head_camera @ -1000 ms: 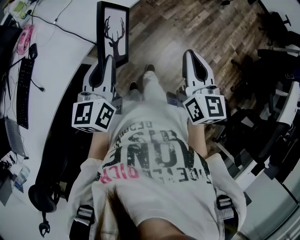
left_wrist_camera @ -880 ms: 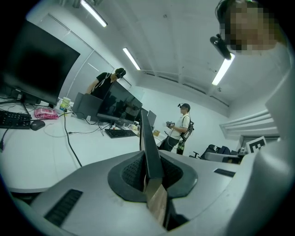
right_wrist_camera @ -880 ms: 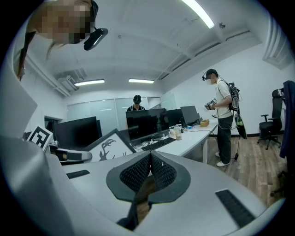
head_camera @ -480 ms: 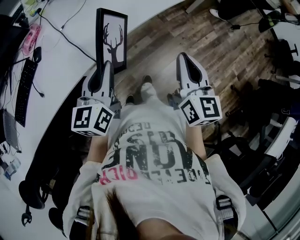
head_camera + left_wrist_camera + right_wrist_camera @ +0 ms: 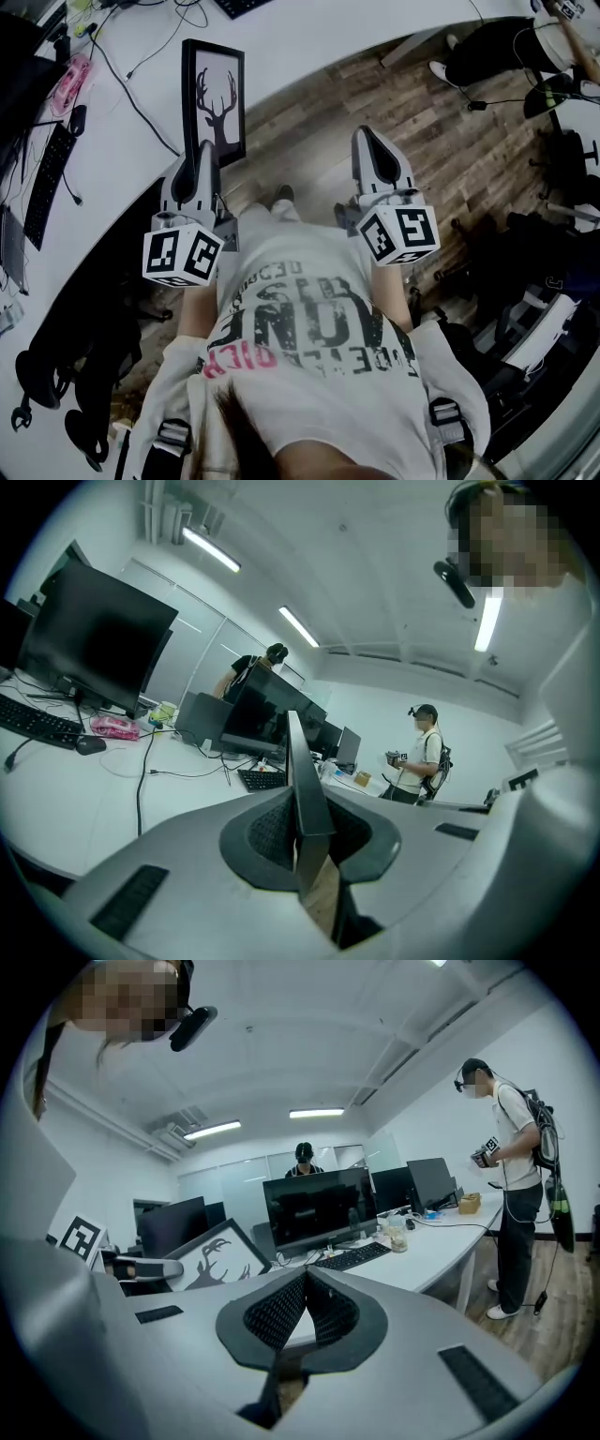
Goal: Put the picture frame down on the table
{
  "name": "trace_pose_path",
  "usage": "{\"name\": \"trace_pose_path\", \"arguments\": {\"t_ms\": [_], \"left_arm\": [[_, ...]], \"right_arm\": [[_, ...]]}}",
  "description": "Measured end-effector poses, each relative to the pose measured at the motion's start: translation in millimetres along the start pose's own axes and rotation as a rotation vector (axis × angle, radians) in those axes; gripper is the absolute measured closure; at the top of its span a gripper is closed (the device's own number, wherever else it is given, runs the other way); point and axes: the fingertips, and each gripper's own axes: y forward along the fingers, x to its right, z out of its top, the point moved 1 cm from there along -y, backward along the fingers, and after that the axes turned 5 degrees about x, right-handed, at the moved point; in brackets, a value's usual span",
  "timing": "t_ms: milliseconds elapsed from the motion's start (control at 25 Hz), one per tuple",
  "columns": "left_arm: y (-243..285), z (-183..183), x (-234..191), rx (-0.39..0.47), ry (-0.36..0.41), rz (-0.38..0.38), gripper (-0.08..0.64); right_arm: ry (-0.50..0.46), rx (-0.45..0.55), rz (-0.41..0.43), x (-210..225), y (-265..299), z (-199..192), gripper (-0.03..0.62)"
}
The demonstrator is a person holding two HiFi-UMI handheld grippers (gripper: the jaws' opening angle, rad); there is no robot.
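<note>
1. The picture frame (image 5: 214, 97) is black, around a white picture of a black deer head with antlers. In the head view its upper part shows over the near edge of the white desk (image 5: 122, 141) and its lower end sits in the left tongs. Whether it touches the desk cannot be told
2. The left tongs (image 5: 205, 150) are pinching the frame's lower edge. In the left gripper view the frame is seen edge-on, rising as a thin dark strip between the two ribbed pads, which press on it from both sides
3. The right tongs (image 5: 368, 139) are pressed together with nothing between them. They are held over the wooden floor (image 5: 441, 150), to the right of the frame and well apart from it
4. Each pair of tongs carries a white cube with black square markers at its near end
5. On the desk, left of the frame, lie a dark keyboard (image 5: 45, 183), a pink object (image 5: 73, 71) and some thin black cables (image 5: 141, 89)
6. Below the tongs, the person's printed T-shirt (image 5: 309, 328) fills the lower middle of the head view
7. In the right gripper view, dark monitors (image 5: 319, 1207) stand along the desk, and another person (image 5: 513, 1176) stands at the right
</note>
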Motion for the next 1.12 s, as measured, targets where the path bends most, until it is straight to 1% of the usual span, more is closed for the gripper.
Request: {"name": "trace_pose_path", "arguments": {"t_ms": [200, 600, 840, 1120], "left_arm": [[5, -4, -4, 0.018, -0.017, 0.061, 0.525], [31, 9, -32, 0.015, -0.043, 0.132, 0.526], [60, 15, -58, 0.003, -0.071, 0.17, 0.526], [101, 33, -90, 0.007, -0.085, 0.196, 0.526]], "right_arm": [[0.012, -0.028, 0.027, 12, 8, -7, 0.593], [0.033, -0.082, 0.055, 15, 49, -10, 0.592], [0.035, -0.124, 0.081, 14, 96, -12, 0.592], [0.026, -0.135, 0.13, 4, 165, -2, 0.592]]}}
